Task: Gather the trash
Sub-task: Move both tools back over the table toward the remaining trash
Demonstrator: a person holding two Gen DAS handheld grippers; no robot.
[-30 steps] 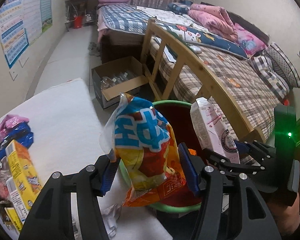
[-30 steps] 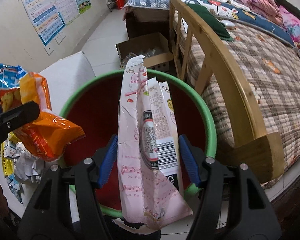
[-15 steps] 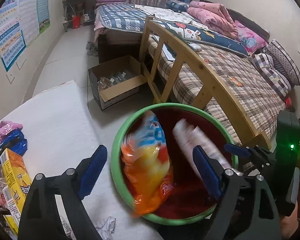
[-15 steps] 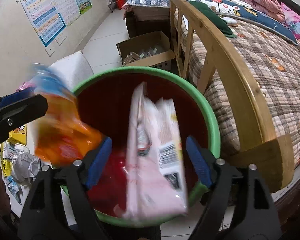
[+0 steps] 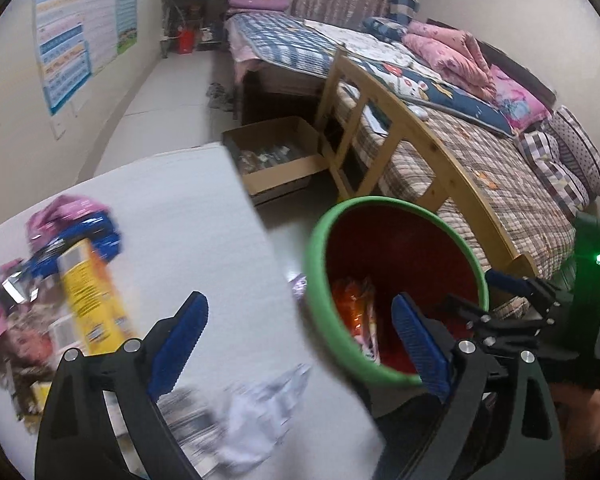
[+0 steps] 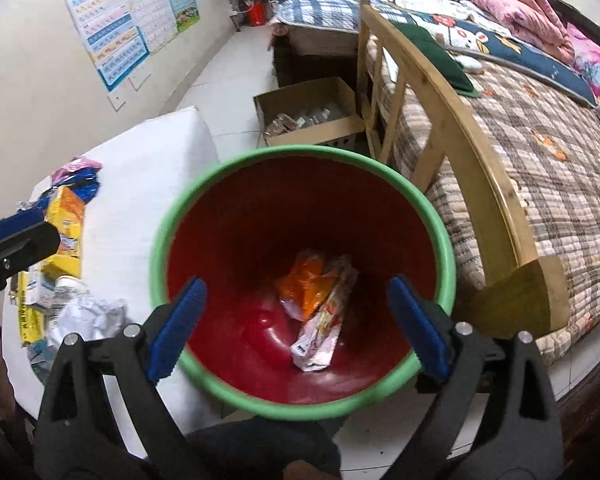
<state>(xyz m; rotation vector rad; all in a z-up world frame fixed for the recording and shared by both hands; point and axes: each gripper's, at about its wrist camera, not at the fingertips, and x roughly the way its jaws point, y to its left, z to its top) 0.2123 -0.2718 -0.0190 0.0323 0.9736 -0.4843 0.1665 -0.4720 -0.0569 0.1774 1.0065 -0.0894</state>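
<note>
A red bin with a green rim (image 6: 236,168) (image 5: 320,312) stands on the floor beside the white table. At its bottom lie an orange snack bag (image 6: 306,282) (image 5: 352,300) and a pink-white carton (image 6: 324,328). My right gripper (image 6: 298,328) hangs over the bin, jaws still opening, nothing between them. My left gripper (image 5: 300,346) is above the table's edge next to the bin, jaws also opening and empty. On the table lie a yellow box (image 5: 90,300) (image 6: 66,210), crumpled white paper (image 5: 256,416) (image 6: 90,314) and blue and pink wrappers (image 5: 80,228).
A wooden bed frame (image 6: 452,92) with a checked quilt runs along the right of the bin. An open cardboard box (image 5: 276,156) (image 6: 312,116) sits on the floor beyond. The left gripper's finger (image 6: 18,240) shows at the right wrist view's left edge.
Both grippers opened; the snack bag and the carton dropped into the bin. The left gripper has swung left over the table, and the right one rose slightly.
</note>
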